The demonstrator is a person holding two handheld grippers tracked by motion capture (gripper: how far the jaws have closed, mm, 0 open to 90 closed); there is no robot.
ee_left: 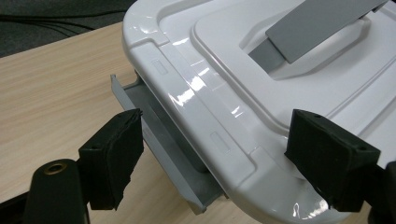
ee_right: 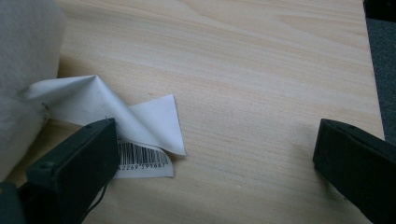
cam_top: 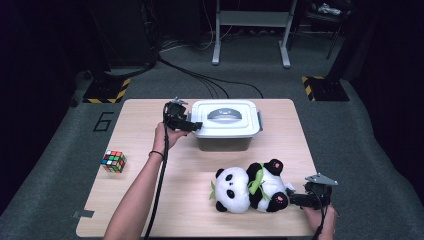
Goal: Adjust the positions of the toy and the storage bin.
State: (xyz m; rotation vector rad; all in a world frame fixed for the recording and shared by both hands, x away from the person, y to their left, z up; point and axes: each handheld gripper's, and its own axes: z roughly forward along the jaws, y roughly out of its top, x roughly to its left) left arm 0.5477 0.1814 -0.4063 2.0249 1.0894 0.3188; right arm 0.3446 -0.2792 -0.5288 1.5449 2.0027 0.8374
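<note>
Lid still on: the left gripper (ee_left: 212, 156), jaws apart, straddled the grey latch (ee_left: 161, 144) at the left end of the far box (cam_top: 226, 125), while the right gripper (ee_right: 215, 163), jaws apart and empty, waited beside the near panda (cam_top: 250, 187), not yet stowed.

The left gripper (ee_left: 205, 158) held its 2 black jaws wide apart around the corner of a white plastic storage box lid (ee_left: 224, 88). A grey latch (ee_left: 161, 149) hung open below that edge. The grey handle (ee_left: 317, 23) lay recessed on top, over the wooden table (ee_left: 56, 93).
</note>
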